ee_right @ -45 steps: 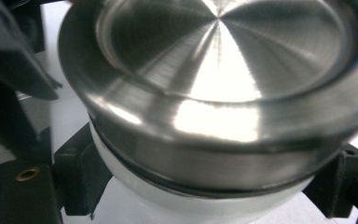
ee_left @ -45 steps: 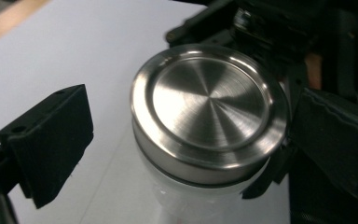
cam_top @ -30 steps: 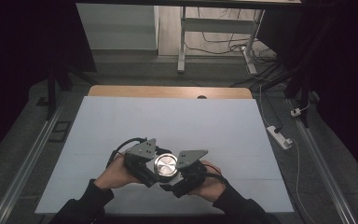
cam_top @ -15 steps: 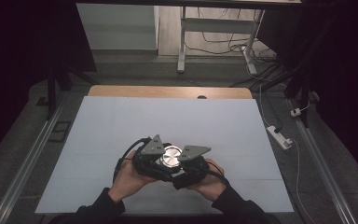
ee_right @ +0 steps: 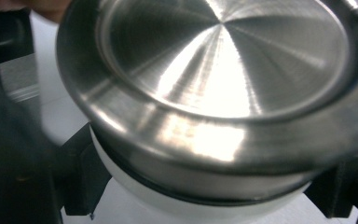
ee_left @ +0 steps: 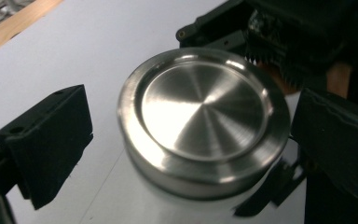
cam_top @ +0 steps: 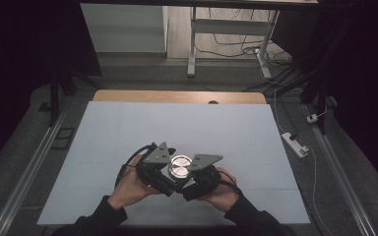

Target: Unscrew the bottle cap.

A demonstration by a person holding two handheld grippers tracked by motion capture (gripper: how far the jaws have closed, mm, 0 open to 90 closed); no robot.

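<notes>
High view: round brushed-steel lidded white container (cam_top: 180, 166) near the white worktop (cam_top: 128, 128) front edge, open surface beyond. Right gripper (cam_top: 197, 179) jaws clamp its body; left gripper (cam_top: 165, 174) jaws apart, flanking the lid.

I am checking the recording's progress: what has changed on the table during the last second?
Both hands carried the metal-lidded container and both grippers slightly away from the person, up the table. The container stayed between the left gripper and right gripper.
</notes>
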